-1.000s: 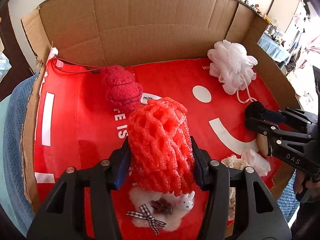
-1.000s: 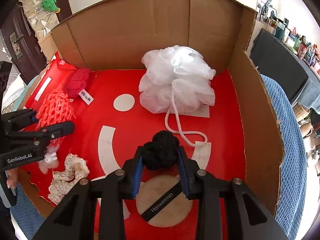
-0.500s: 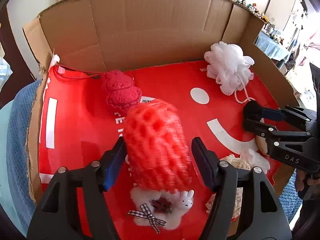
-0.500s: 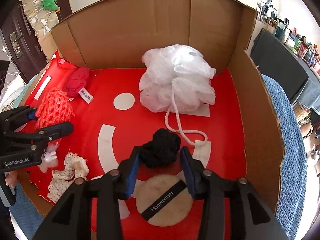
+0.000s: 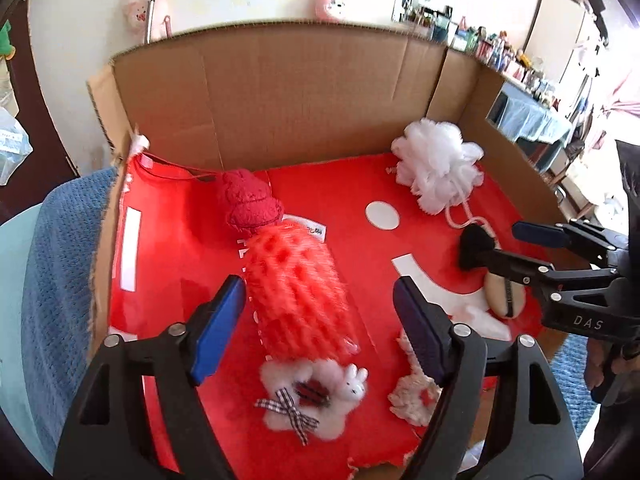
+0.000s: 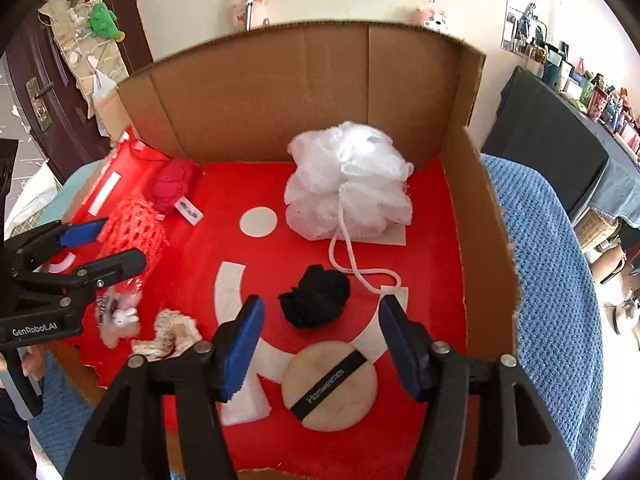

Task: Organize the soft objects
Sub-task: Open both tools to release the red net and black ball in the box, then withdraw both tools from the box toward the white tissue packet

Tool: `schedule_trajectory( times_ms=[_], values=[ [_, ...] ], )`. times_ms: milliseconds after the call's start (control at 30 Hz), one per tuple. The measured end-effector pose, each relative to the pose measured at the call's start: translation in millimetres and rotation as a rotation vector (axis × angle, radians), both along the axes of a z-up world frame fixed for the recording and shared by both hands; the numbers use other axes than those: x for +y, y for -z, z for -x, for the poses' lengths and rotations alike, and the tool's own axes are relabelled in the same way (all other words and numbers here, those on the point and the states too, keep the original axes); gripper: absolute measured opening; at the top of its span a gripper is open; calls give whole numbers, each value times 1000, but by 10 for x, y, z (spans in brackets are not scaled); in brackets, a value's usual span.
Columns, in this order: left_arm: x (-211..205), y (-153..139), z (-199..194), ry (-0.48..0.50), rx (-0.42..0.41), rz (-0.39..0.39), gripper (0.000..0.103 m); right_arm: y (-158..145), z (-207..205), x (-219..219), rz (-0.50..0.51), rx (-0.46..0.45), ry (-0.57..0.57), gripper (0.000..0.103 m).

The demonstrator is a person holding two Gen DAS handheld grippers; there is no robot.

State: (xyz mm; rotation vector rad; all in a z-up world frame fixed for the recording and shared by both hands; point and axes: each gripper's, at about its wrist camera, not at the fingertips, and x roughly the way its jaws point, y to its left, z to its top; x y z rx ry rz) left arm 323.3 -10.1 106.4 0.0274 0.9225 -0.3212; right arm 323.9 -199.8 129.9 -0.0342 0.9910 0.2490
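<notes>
The orange-red foam mesh sleeve (image 5: 298,296) lies on the red printed sheet (image 5: 172,264) lining the open cardboard box (image 5: 304,92), between the jaws of the left gripper (image 5: 320,320), which stand wide apart with a clear gap on each side, holding nothing. Just beyond its far end sits the dark red knitted plush (image 5: 250,202); on the near side, below the jaws, lies the white fluffy hair clip with a checked bow and small rabbit (image 5: 312,394), and behind the right-hand finger a cream crocheted piece (image 5: 412,396). The black knitted ball (image 6: 316,300) rests on the sheet just ahead of the right gripper (image 6: 320,332), whose jaws are likewise spread wide and empty. Under those jaws lies the round beige powder puff with a black band (image 6: 330,386); beyond the ball sits the white mesh bath pouf (image 6: 348,180), its cord looping toward the ball.
</notes>
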Motion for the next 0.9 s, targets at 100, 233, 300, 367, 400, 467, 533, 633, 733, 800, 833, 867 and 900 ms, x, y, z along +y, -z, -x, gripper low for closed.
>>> schedule_trajectory(
  times_ms=[100, 233, 300, 367, 400, 467, 533, 633, 733, 800, 833, 867, 900],
  values=[
    [45, -102, 117, -7, -29, 15, 76, -96, 89, -8, -11, -23, 0, 69],
    [76, -223, 300, -16, -60, 23, 79, -234, 248, -19, -26, -61, -2, 76],
    [77, -288, 404, -21, -83, 27, 80, -307, 346, -8, -22, -89, -2, 78],
    [78, -332, 491, -21, -92, 30, 80, -364, 412, 21, -25, -106, -5, 80],
    [85, -370, 555, -22, -101, 35, 80, -408, 473, 22, -32, -117, -7, 81],
    [99, -430, 673, -30, -115, 36, 80, -465, 568, 32, -39, -134, -11, 84],
    [108, -482, 813, -37, -137, 31, 81, -517, 662, 53, -40, -156, -14, 87],
    [116, -517, 1007, -48, -163, 26, 87, -595, 850, 52, -52, -193, -15, 94],
    [148, -525, 1228, -58, -179, 35, 87, -638, 1056, 32, -67, -223, -14, 94],
    [160, -521, 1348, -70, -187, 36, 87, -647, 1189, 18, -72, -237, -14, 95],
    [168, -512, 1418, -73, -194, 38, 87, -647, 1236, 17, -74, -243, -13, 96],
    [174, -499, 1489, -77, -200, 38, 87, -643, 1300, 12, -76, -252, -13, 98],
    [179, -488, 1546, -83, -206, 36, 87, -632, 1377, 7, -78, -260, -8, 99]
  ],
)
